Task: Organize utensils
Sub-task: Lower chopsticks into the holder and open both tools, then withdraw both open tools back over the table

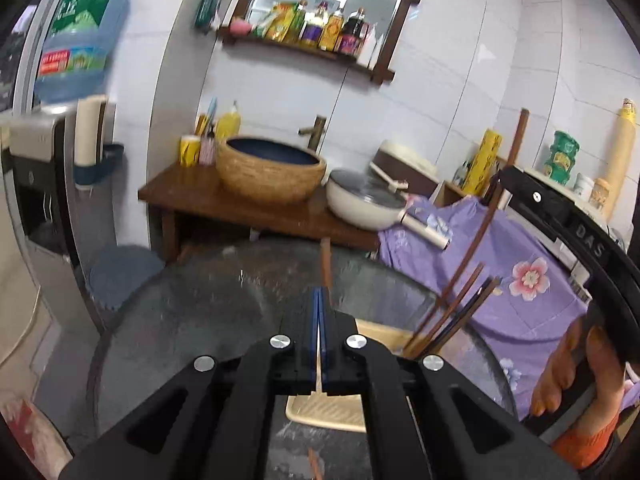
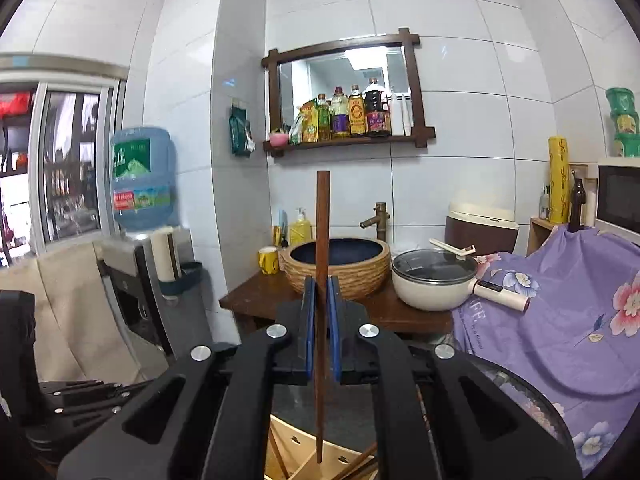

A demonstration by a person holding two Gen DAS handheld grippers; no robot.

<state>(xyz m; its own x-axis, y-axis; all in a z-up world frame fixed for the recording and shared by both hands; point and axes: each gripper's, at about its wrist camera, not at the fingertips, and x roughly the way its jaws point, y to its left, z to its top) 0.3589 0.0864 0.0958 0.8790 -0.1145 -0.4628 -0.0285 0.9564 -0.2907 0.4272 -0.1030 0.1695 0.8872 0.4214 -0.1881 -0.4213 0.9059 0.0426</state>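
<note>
My right gripper [image 2: 320, 316] is shut on a long brown wooden chopstick [image 2: 322, 216] and holds it upright, its lower tip over a beige utensil holder [image 2: 298, 450] that has other sticks in it. In the left wrist view the same chopstick [image 1: 505, 184] rises tall at the right above several chopsticks [image 1: 456, 316] leaning in the holder [image 1: 380, 332]. My left gripper [image 1: 319, 332] is shut on a thin beige strip that belongs to a beige ribbed tray [image 1: 328, 412] below it. The right gripper's black body [image 1: 576, 232] shows at the right edge.
The holder stands on a round dark glass table [image 1: 208, 312]. Behind are a wooden counter [image 2: 260, 300] with a woven basin [image 2: 340, 264], a white pan [image 2: 434, 284], a purple floral cloth [image 2: 560, 320] and a water dispenser [image 2: 140, 276] at the left.
</note>
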